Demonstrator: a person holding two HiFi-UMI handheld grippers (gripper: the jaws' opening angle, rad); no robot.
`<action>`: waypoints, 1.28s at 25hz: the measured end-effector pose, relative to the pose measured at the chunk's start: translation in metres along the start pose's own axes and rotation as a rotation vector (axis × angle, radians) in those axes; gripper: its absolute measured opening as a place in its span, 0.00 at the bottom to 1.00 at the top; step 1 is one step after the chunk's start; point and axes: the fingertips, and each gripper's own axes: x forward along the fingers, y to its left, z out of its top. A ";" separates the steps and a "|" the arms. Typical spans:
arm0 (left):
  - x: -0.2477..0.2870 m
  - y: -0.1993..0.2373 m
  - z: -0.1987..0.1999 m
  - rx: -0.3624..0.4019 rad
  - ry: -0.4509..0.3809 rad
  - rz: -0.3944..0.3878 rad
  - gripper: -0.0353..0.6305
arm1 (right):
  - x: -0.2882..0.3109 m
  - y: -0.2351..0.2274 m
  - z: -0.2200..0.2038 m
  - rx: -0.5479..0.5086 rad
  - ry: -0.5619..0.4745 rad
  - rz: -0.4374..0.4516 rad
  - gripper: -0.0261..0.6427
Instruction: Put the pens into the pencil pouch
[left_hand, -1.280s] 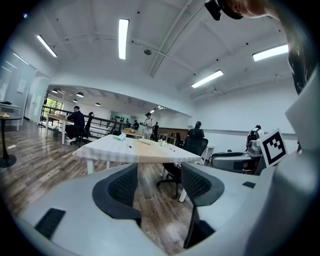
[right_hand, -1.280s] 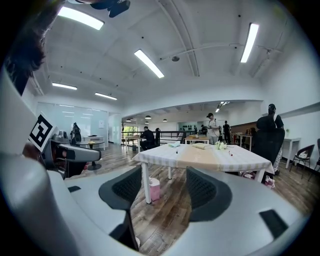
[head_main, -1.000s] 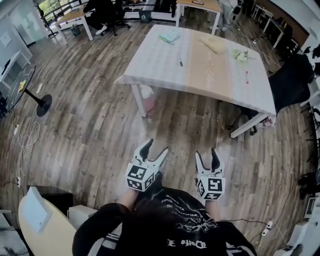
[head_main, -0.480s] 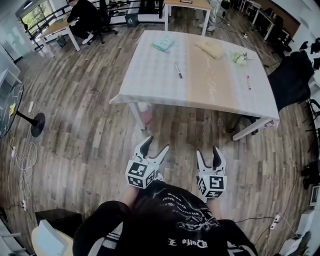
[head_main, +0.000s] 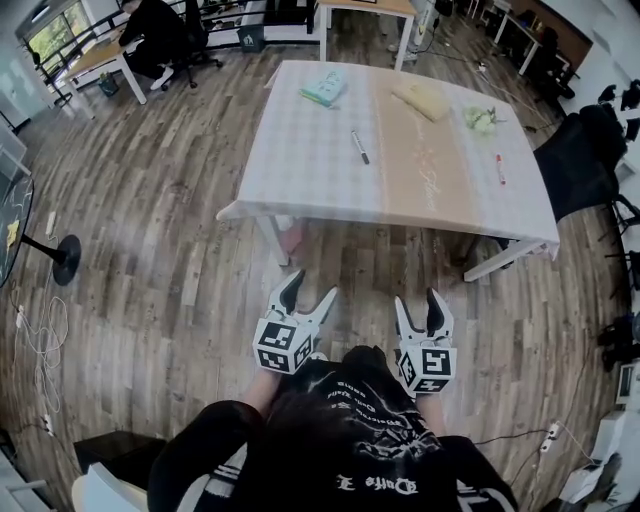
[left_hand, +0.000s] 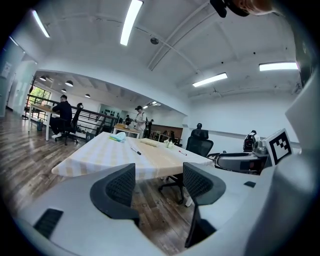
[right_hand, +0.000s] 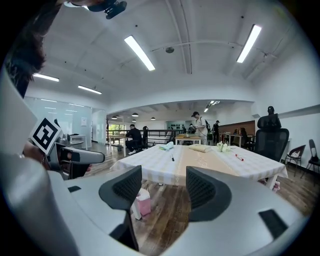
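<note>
A table (head_main: 310, 180) with a pale checked cloth stands ahead of me. On it lie a black pen (head_main: 357, 146), a red pen (head_main: 499, 168) near the right edge, and a yellowish pencil pouch (head_main: 421, 99) at the far side. My left gripper (head_main: 311, 290) and right gripper (head_main: 418, 305) hover over the wooden floor, well short of the table, both open and empty. In the left gripper view, the black pen (left_hand: 135, 150) and pouch (left_hand: 149, 142) lie beyond the open left gripper (left_hand: 157, 187). In the right gripper view, the black pen (right_hand: 172, 158), red pen (right_hand: 239, 157) and pouch (right_hand: 200, 148) show past the open right gripper (right_hand: 162, 187).
A teal cloth (head_main: 324, 88) and a pale green bunch (head_main: 481, 118) also lie on the table. A pink bag (right_hand: 143, 202) stands by a table leg. A black office chair (head_main: 585, 160) is at the table's right. A person (head_main: 150, 30) sits at a far desk.
The table has come nearer and more square in the head view as the person steps toward it. Both grippers stay open in front of the body.
</note>
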 end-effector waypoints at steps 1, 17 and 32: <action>0.001 0.004 0.001 -0.002 0.001 0.003 0.51 | 0.003 0.001 0.000 0.006 0.001 0.000 0.44; 0.085 0.096 0.022 -0.039 0.001 0.170 0.51 | 0.158 -0.025 0.023 -0.030 0.017 0.124 0.43; 0.273 0.140 0.084 -0.063 -0.008 0.318 0.51 | 0.343 -0.138 0.070 -0.058 0.051 0.275 0.43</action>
